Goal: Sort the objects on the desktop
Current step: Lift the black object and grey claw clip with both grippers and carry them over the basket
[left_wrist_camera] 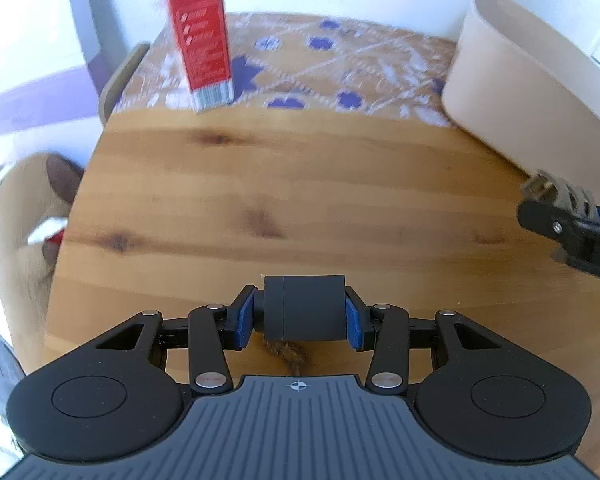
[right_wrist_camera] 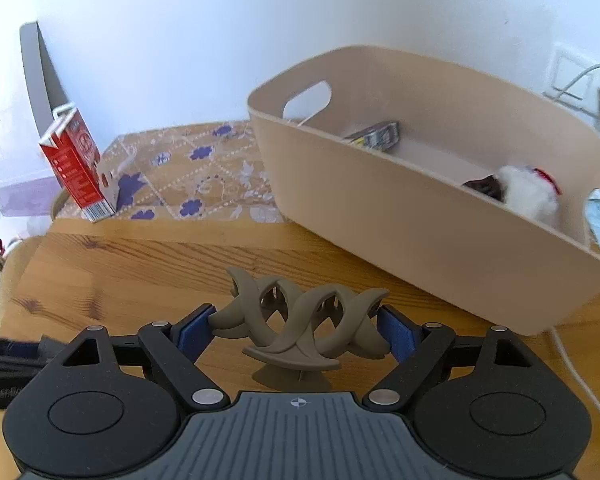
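Note:
My left gripper (left_wrist_camera: 300,312) is shut on a small black box (left_wrist_camera: 305,307) and holds it just above the wooden table (left_wrist_camera: 260,184). My right gripper (right_wrist_camera: 296,324) is shut on a taupe hair claw clip (right_wrist_camera: 300,320), in front of the beige storage bin (right_wrist_camera: 420,216). The bin holds a small dark packet (right_wrist_camera: 376,134) and a white fluffy item (right_wrist_camera: 528,194). The right gripper and its clip also show at the right edge of the left wrist view (left_wrist_camera: 560,196), beside the bin (left_wrist_camera: 520,80).
A red and white carton (left_wrist_camera: 202,40) stands upright on a floral mat (left_wrist_camera: 332,64) at the back; it also shows in the right wrist view (right_wrist_camera: 76,160). A chair back (left_wrist_camera: 122,76) is at the table's far left edge. A white cable (right_wrist_camera: 580,376) runs right of the bin.

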Action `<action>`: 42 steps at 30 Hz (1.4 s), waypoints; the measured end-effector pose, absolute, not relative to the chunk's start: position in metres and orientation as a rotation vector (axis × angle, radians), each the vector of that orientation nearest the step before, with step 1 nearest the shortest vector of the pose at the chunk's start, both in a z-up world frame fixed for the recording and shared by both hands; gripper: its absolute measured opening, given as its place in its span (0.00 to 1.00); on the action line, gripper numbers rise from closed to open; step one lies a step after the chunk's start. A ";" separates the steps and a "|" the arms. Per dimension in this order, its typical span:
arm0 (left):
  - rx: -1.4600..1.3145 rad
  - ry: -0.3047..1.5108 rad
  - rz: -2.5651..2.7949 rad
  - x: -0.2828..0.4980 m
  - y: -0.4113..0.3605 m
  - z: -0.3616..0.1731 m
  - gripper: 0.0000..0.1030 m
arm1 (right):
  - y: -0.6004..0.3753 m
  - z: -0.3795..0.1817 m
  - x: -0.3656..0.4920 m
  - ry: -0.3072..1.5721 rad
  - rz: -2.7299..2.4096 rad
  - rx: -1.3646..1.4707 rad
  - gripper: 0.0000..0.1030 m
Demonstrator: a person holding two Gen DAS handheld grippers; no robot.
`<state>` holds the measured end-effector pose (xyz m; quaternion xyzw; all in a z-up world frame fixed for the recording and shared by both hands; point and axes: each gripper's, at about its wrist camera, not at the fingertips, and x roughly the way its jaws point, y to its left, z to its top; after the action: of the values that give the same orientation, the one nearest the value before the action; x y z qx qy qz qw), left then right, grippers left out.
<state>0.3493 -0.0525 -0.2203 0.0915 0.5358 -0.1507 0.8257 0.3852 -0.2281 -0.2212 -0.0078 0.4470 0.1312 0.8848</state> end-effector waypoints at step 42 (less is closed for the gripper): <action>0.293 0.704 -0.578 0.408 -0.281 -0.072 0.44 | -0.356 -0.079 0.424 0.678 0.195 0.094 0.83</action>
<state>0.4079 -0.2808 -0.0717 0.1408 0.3387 -0.2783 0.8877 0.4242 -0.3562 -0.0790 0.0459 0.3319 0.0956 0.9373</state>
